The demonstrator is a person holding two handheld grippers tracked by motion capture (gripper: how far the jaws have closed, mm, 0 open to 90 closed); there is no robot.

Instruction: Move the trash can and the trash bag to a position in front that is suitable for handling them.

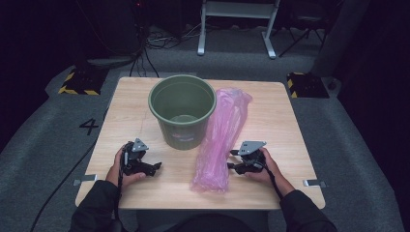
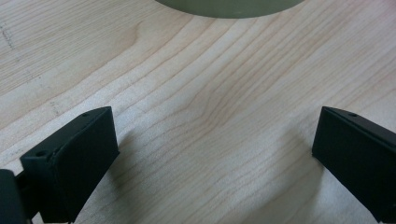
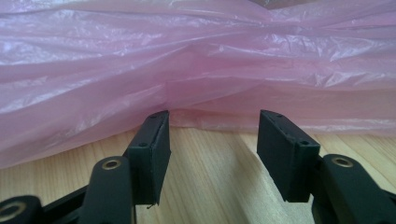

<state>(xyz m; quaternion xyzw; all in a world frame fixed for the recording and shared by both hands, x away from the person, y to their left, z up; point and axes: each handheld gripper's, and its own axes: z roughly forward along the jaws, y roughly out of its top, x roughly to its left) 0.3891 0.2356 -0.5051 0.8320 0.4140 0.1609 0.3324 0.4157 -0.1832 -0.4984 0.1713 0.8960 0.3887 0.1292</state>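
High view: pink plastic bag [image 1: 221, 140] lying long and crumpled on wooden table [image 1: 290, 130], just right of green bucket [image 1: 182, 110], upper end touching or nearly touching bucket rim, lower end near front edge. Right gripper [image 1: 232, 159] at bag's near-right edge, about a third up from lower end, jaws pointed into film; contact not clear from up here. Left gripper [image 1: 155, 166] resting on table well left of bag, near bucket foot, aimed right. Left gripper view: bare wood grain between two black jaws set wide apart, nothing held; bucket base [image 2: 229, 7] at top edge. Right gripper view: jaws partly open, roughly half way, tips right at bag's bottom hem [image 3: 205, 112] where film meets table [image 3: 210, 177]; pads not pinching anything yet, left tip maybe brushing film, can't tell for sure. Handling, as judged: v. light, thin, limp film; no stiffness, so likely to sag and drape when lifted; slick surface, prone to slipping from a shallow pinch; tearable if snagged on a jaw corner. Best grab prob. a bunched fold or thick pleat near edge, several layers deep, not a single sheet; second hold at far end w/ other gripper to keep it from trailing.
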